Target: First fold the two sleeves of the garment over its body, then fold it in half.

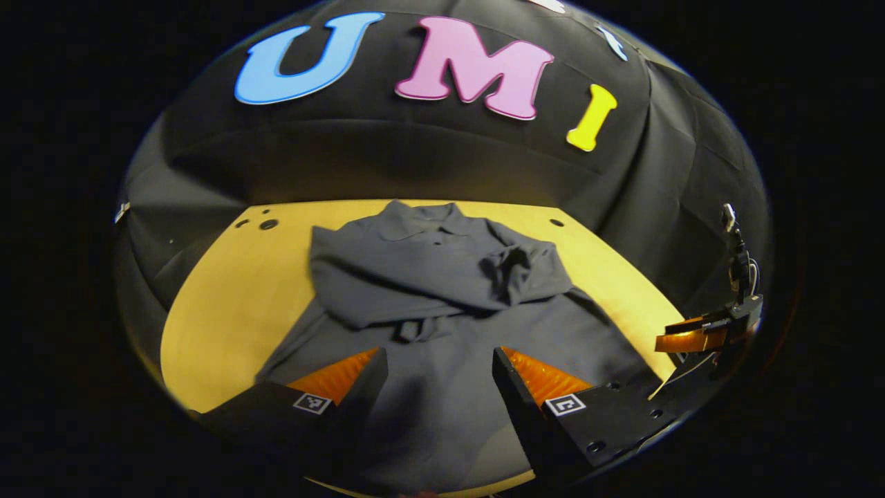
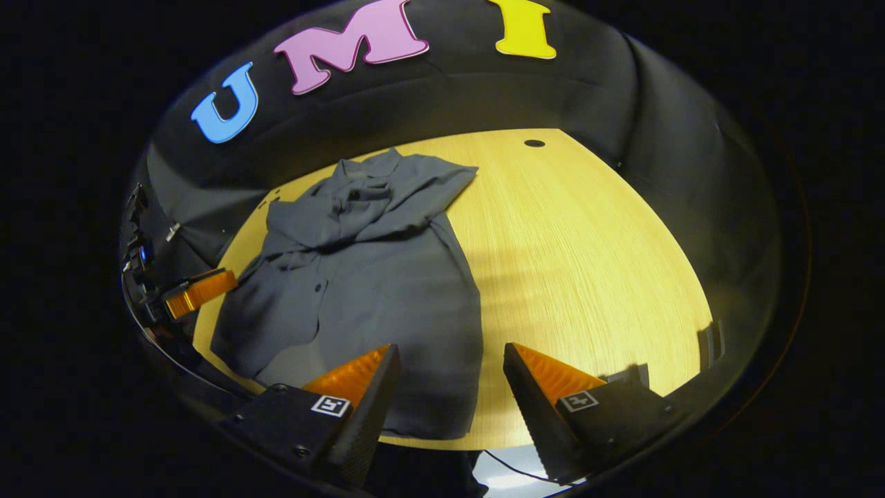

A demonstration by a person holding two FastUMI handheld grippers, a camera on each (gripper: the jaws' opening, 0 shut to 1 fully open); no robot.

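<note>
A dark grey collared shirt [image 1: 429,304] lies flat on the yellow wooden table [image 1: 228,304], collar at the far side, both sleeves laid across its chest. My left gripper [image 1: 439,363] hovers open over the shirt's lower body, nothing between its fingers. In the right gripper view the shirt [image 2: 359,290] spreads over the table's left half, hem toward me. My right gripper [image 2: 449,360] is open above the hem's right corner, one finger over cloth, the other over bare table [image 2: 588,263]. The other gripper [image 1: 698,335] shows at the right edge of the left gripper view.
Black cloth walls close in the table on the far side and both flanks. Small round holes [image 1: 268,224] mark the table's far corners [image 2: 534,143]. Bare wood stretches to the right of the shirt in the right gripper view.
</note>
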